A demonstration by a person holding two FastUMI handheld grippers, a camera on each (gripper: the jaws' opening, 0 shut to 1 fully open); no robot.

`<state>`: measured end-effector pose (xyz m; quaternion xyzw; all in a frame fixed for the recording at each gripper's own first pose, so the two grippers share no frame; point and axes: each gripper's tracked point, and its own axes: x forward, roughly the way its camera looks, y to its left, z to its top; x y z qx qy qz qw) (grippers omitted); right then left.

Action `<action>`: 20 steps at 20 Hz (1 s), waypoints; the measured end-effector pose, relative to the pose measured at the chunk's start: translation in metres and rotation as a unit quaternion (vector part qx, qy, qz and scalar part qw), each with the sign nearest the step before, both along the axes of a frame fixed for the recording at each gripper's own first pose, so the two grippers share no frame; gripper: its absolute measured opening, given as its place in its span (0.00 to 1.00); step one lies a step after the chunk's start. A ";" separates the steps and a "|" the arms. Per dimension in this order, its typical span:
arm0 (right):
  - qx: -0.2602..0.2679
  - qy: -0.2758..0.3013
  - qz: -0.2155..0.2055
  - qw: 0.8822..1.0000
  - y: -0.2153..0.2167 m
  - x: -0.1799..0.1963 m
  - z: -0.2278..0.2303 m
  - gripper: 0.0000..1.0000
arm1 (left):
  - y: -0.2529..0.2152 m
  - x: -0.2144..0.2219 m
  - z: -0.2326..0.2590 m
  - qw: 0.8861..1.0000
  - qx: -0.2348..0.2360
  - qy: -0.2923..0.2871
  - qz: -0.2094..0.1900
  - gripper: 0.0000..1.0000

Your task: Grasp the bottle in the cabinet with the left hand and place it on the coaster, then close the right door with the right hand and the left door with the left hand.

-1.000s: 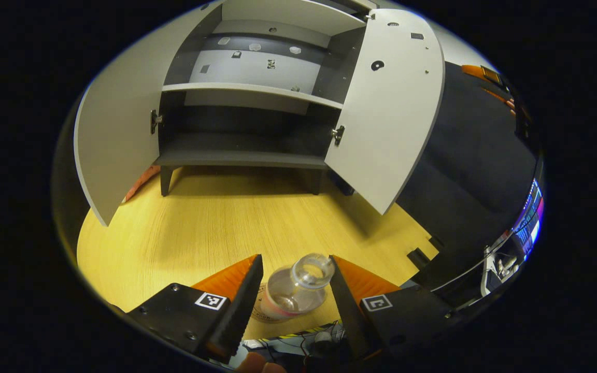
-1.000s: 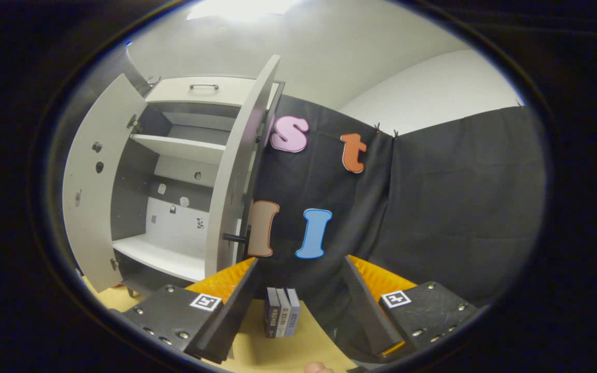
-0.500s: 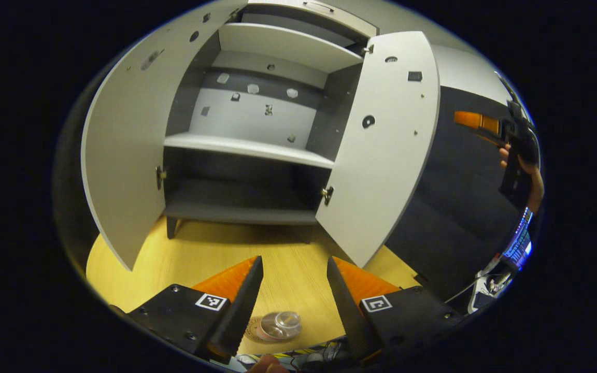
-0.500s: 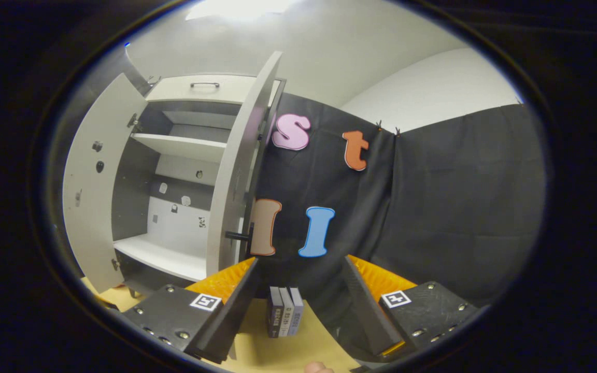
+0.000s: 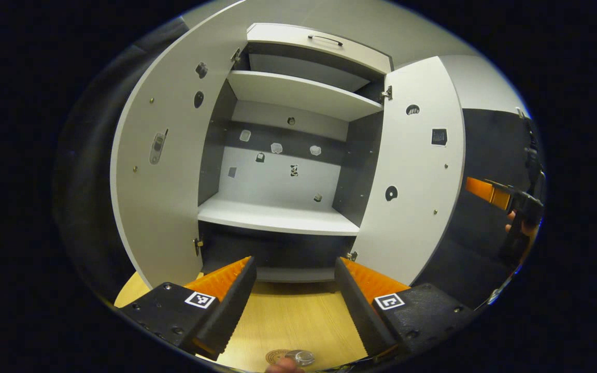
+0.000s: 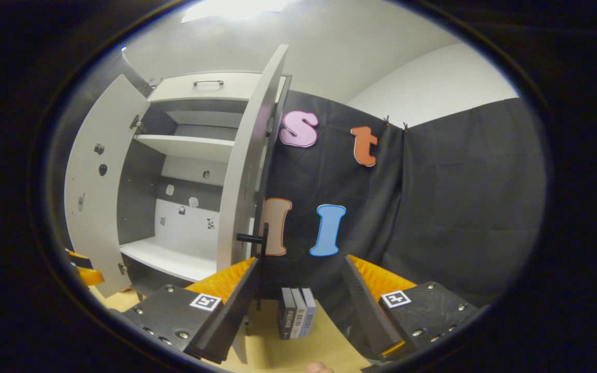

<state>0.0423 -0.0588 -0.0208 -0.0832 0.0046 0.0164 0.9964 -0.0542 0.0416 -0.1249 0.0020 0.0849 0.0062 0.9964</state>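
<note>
The clear bottle (image 5: 302, 356) stands on the round coaster (image 5: 276, 356) on the wooden table, at the bottom edge of the left gripper view. My left gripper (image 5: 294, 261) is open and empty above it, facing the open cabinet (image 5: 278, 217). Both doors stand wide open: the left door (image 5: 164, 171) and the right door (image 5: 412, 186). My right gripper (image 6: 301, 260) is open with nothing between its fingers. It sits just right of the right door (image 6: 244, 176), near that door's dark handle (image 6: 253, 238). The right gripper (image 5: 506, 199) also appears far right in the left gripper view.
Three small books (image 6: 297, 313) stand on the table (image 6: 278, 352) by the black cloth wall, beyond the right gripper. The cabinet's white shelf (image 5: 278, 217) is bare. A drawer with a handle (image 5: 324, 39) tops the cabinet.
My left gripper has let go of the bottle on the coaster, drawn back and tilted up toward the cabinet. The right gripper has drifted slightly closer to the right door.
</note>
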 end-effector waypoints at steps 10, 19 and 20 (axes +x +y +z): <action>0.005 0.009 0.028 1.000 0.021 0.008 -0.005 0.95 | 0.028 -0.004 0.037 0.998 0.026 -0.040 0.037 0.95; 0.024 0.018 0.087 0.996 0.084 0.006 -0.010 0.95 | 0.058 -0.009 0.047 0.996 0.025 -0.057 0.067 0.95; 0.026 0.019 0.093 0.995 0.091 0.006 -0.011 0.93 | 0.063 -0.011 0.049 0.995 0.026 -0.058 0.072 0.95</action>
